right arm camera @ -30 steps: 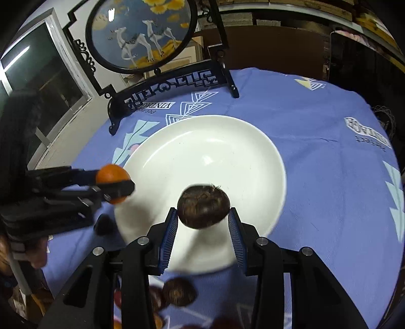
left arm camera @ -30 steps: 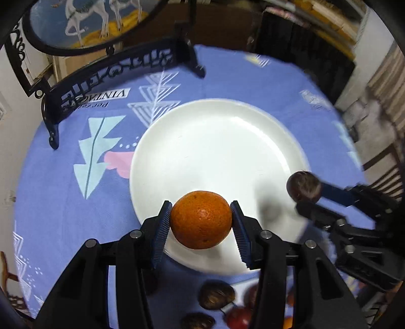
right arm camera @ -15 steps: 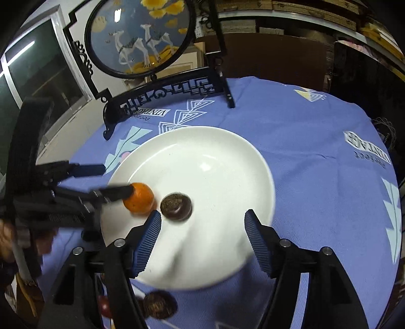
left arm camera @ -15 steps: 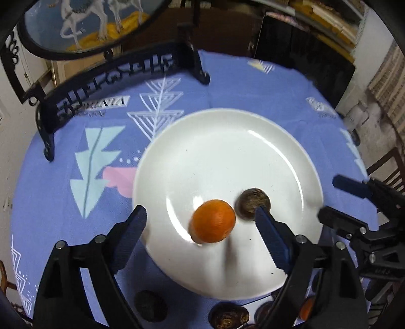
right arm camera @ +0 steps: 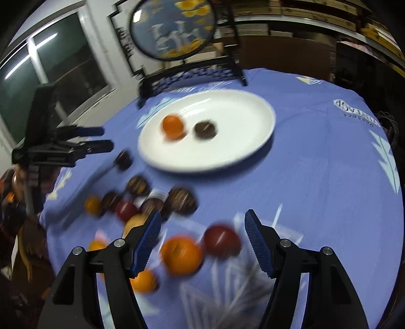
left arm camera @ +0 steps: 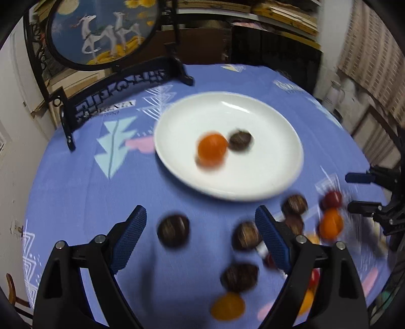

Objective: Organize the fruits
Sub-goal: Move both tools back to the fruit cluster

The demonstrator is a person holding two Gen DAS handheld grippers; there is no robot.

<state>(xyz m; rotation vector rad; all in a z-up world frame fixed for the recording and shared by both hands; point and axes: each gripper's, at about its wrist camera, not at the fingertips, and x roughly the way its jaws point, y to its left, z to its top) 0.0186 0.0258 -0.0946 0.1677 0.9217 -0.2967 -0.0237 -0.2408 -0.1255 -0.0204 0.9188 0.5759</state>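
I am in a lived-in home dining room: a round table under a blue patterned cloth (left arm camera: 76,182), a painted round screen on a black carved stand (left arm camera: 101,33), stacked papers on dark shelves (left arm camera: 278,17), a window (right arm camera: 58,65), 1 white plate (left arm camera: 265,182) of fruit.

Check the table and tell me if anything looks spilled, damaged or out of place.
Nothing looks spilled or damaged. The white plate holds only an orange and a dark brown fruit; the other fruits lie loose on the blue tablecloth, not yet sorted. The pictures are blurred, so fine damage cannot be ruled out.
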